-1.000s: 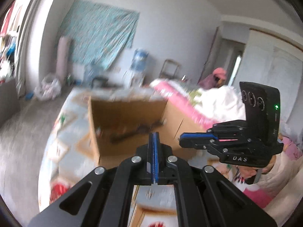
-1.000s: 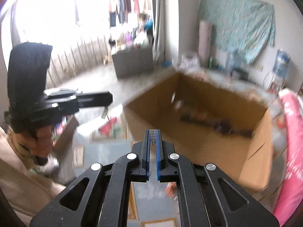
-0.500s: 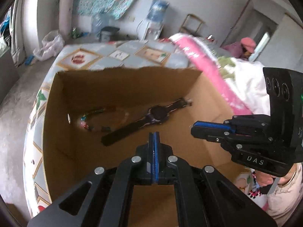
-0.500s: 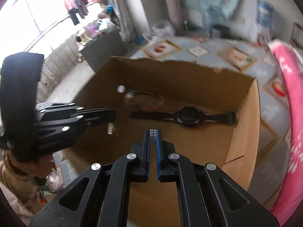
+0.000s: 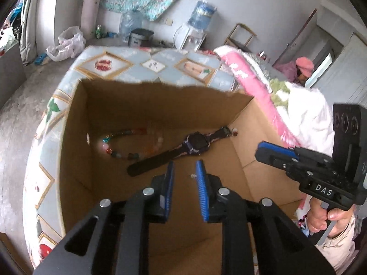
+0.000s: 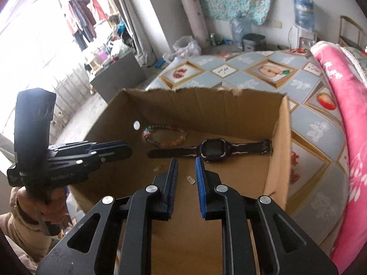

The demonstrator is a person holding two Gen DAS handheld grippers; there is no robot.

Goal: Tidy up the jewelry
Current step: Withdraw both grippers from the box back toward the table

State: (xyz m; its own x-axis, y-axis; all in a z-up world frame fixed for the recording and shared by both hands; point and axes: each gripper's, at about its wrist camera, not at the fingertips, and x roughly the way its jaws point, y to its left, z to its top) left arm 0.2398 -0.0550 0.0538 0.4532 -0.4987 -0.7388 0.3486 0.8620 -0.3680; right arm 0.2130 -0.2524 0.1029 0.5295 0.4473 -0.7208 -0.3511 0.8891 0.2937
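Both our left tongs [image 5: 184,169] and right tongs [image 6: 186,166] are opening, empty. The watch [image 6: 209,149] at twelve o'clock looks light with a floppy strap; we'd pinch its stiff case. The bead bracelet [image 6: 164,135] looks slippery.

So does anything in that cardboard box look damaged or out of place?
Yes. The cardboard box has a ragged, torn top edge along its far wall. A tiny metal spring lies loose on the floor near the watch and bead bracelet.
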